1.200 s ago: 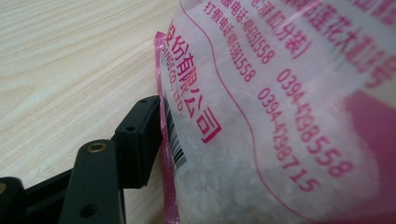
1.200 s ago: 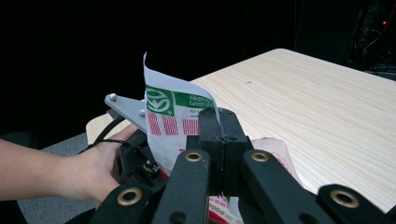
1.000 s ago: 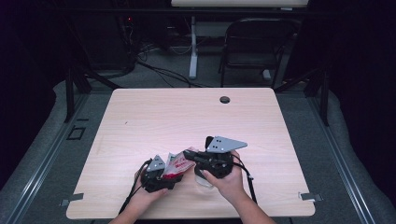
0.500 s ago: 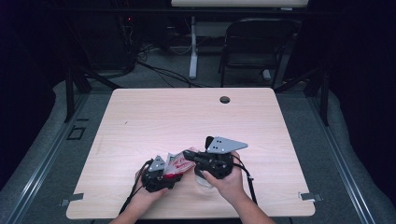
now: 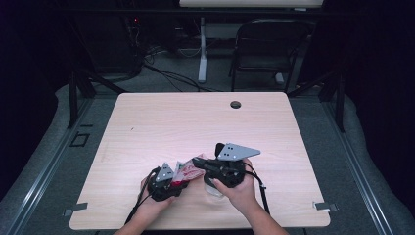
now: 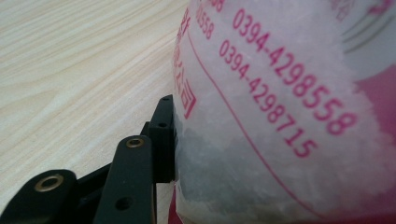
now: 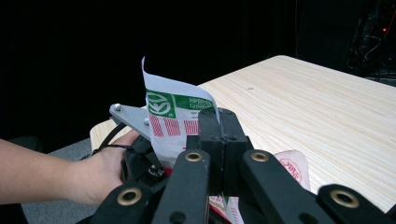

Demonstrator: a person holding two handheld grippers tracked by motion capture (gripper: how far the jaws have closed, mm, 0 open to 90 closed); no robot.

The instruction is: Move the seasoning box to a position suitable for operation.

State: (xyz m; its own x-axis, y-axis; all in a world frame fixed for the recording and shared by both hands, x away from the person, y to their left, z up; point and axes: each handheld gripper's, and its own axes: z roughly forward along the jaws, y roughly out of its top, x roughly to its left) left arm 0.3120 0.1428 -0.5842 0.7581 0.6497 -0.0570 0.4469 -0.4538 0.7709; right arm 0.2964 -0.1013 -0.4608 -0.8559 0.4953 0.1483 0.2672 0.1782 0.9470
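My right tool (image 7: 223,140) is clamped on the printed bag's (image 5: 186,170) top edge. The left tool's (image 5: 169,180) jaws have just been closing around the bag's lower part, 1 jaw touching it, above the worktop (image 5: 195,122).

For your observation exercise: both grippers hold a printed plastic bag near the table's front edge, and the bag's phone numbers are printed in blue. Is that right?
Not quite. The numbers on the printed plastic bag are pinkish red, as the left gripper view shows. The bag does lie near the table's front edge, with the left gripper and right gripper on it.
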